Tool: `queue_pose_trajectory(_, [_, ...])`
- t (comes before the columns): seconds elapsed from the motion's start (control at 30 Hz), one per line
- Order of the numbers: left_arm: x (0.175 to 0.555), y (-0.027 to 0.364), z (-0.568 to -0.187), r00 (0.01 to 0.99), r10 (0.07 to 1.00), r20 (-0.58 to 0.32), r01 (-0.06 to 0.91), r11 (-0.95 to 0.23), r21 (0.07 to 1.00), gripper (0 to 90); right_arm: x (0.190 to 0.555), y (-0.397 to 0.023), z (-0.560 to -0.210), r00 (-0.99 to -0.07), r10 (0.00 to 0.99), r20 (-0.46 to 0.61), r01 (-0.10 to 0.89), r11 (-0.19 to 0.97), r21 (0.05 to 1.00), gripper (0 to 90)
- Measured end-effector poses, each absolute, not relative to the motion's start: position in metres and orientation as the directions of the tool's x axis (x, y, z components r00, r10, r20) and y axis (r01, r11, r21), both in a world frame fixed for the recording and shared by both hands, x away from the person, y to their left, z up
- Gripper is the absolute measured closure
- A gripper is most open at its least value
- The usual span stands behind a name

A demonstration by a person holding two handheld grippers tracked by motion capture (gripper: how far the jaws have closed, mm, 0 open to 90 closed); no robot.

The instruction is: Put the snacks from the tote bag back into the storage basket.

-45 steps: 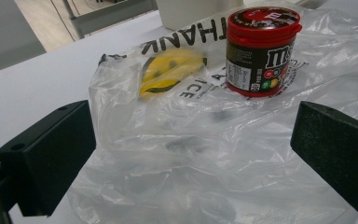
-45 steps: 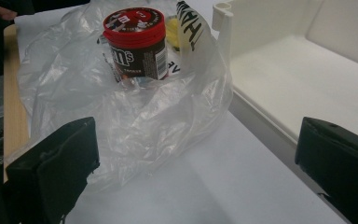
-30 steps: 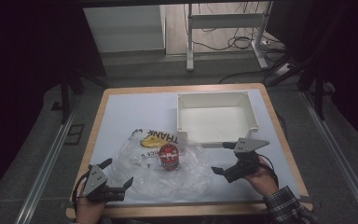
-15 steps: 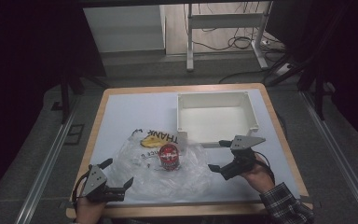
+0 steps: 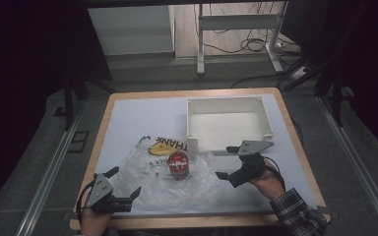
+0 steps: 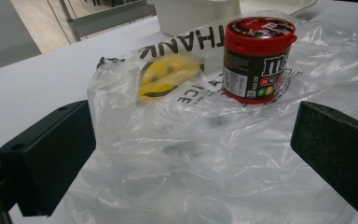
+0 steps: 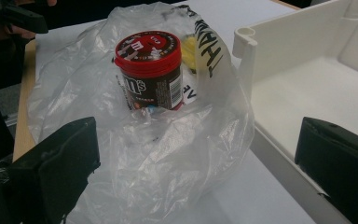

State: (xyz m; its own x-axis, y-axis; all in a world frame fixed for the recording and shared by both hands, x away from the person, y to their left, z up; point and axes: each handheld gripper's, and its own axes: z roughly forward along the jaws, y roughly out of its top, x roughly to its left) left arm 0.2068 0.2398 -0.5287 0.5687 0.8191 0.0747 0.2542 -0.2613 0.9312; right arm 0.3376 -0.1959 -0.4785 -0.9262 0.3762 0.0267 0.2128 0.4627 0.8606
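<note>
Broadly, our surface point(image 5: 138, 115) carries a white bin point(image 5: 229, 122) at the far right and a clear bag point(image 5: 157, 172) spread near us, its printed end toward the bin. On the bag stands a red-lidded jar point(image 5: 178, 165), upright, probably awaiting bagging or the bin. We hold the left tongs point(image 5: 126, 183) wide at the bag's near-left edge and the right tongs point(image 5: 224, 162) wide just right of it, both empty, flanking the jar.
</note>
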Motion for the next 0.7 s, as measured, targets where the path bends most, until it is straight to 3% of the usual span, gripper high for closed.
queue_pose_trajectory(0.7, [0.206, 0.240, -0.529, 0.568, 0.820, 0.078, 0.252, -0.263, 0.931, 0.0, 0.350, -0.180, -0.479, -0.935, 0.348, 0.066, 0.235, 0.472, 0.849, 0.6])
